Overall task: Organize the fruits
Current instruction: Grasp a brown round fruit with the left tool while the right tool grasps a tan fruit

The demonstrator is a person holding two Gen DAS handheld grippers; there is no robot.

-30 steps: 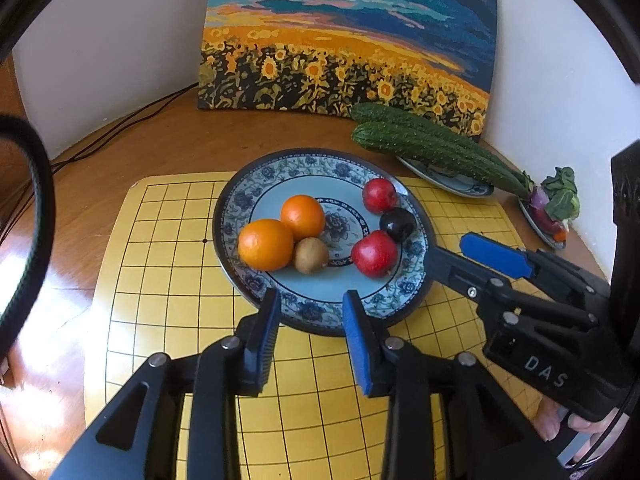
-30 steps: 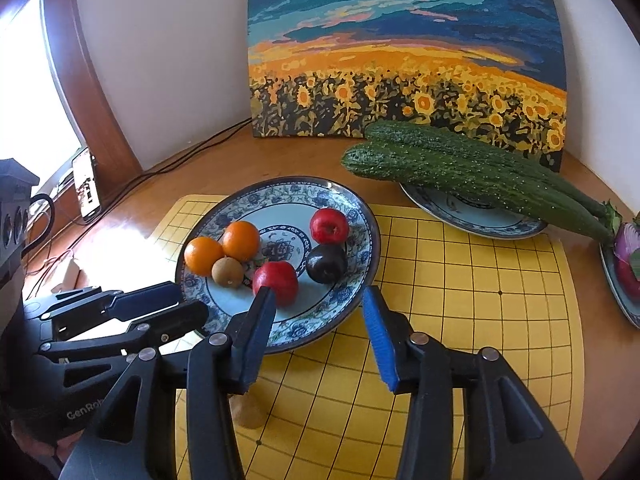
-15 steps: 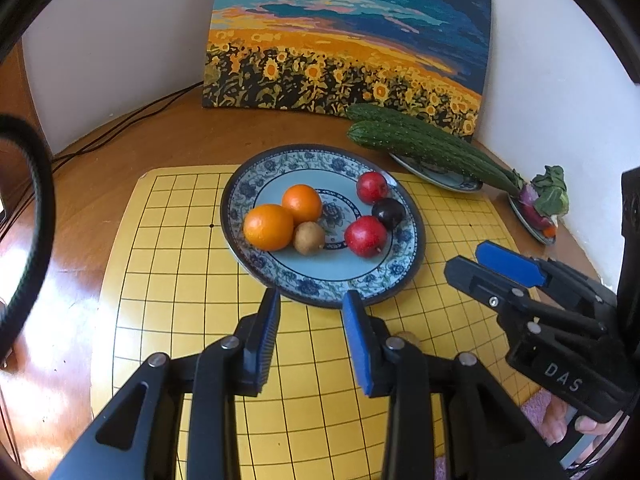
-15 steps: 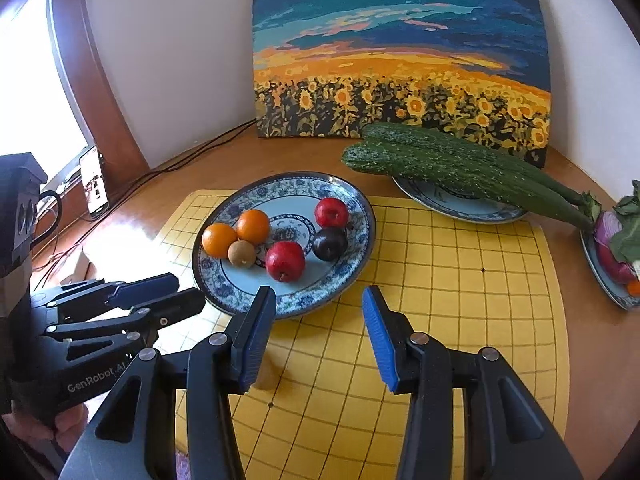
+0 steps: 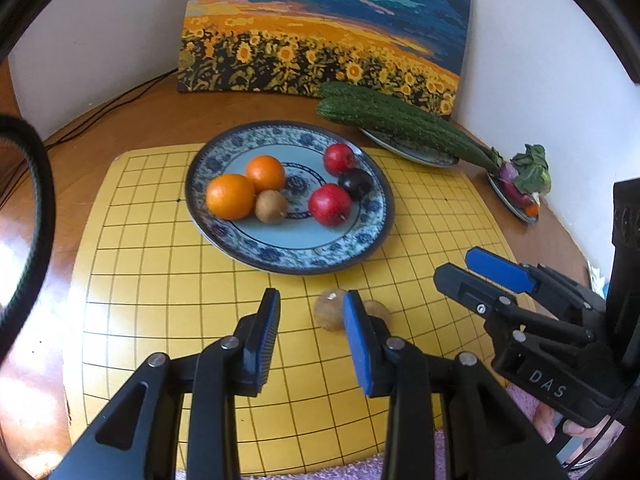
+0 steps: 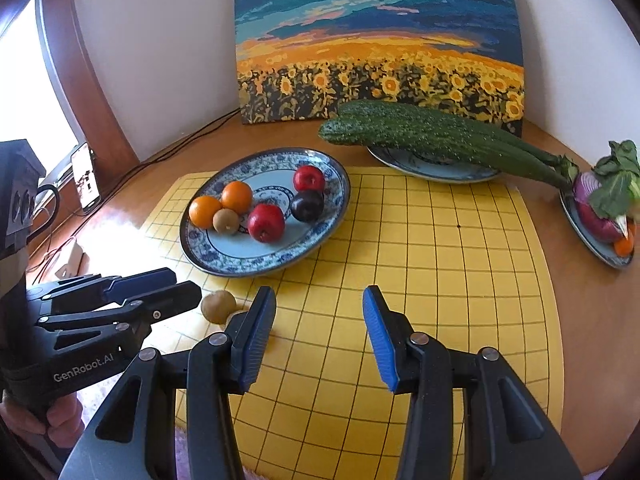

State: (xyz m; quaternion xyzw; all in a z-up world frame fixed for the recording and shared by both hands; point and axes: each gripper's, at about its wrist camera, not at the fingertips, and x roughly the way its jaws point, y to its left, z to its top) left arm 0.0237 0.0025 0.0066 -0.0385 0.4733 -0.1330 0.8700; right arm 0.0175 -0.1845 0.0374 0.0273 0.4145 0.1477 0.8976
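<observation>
A blue-patterned plate (image 5: 288, 256) (image 6: 224, 258) on the yellow grid mat holds two oranges (image 5: 231, 196), a kiwi (image 5: 271, 207), two red fruits (image 5: 330, 204) and a dark plum (image 5: 355, 183). Two kiwis (image 5: 329, 314) lie on the mat in front of the plate, partly hidden behind my left gripper's right finger; one shows in the right wrist view (image 6: 218, 306). My left gripper (image 5: 310, 320) is open and empty just left of them. My right gripper (image 6: 320, 320) is open and empty over the mat; it also shows in the left wrist view (image 5: 472, 270).
A sunflower painting (image 5: 320, 32) leans on the back wall. A plate with two long green gourds (image 6: 432, 136) stands behind the mat. A small plate with a red onion and greens (image 6: 600, 208) sits at the right. Cables (image 6: 188, 136) run along the back left.
Both grippers have pulled back from the plate toward the mat's near edge. The two loose kiwis have come into view in front of the plate.
</observation>
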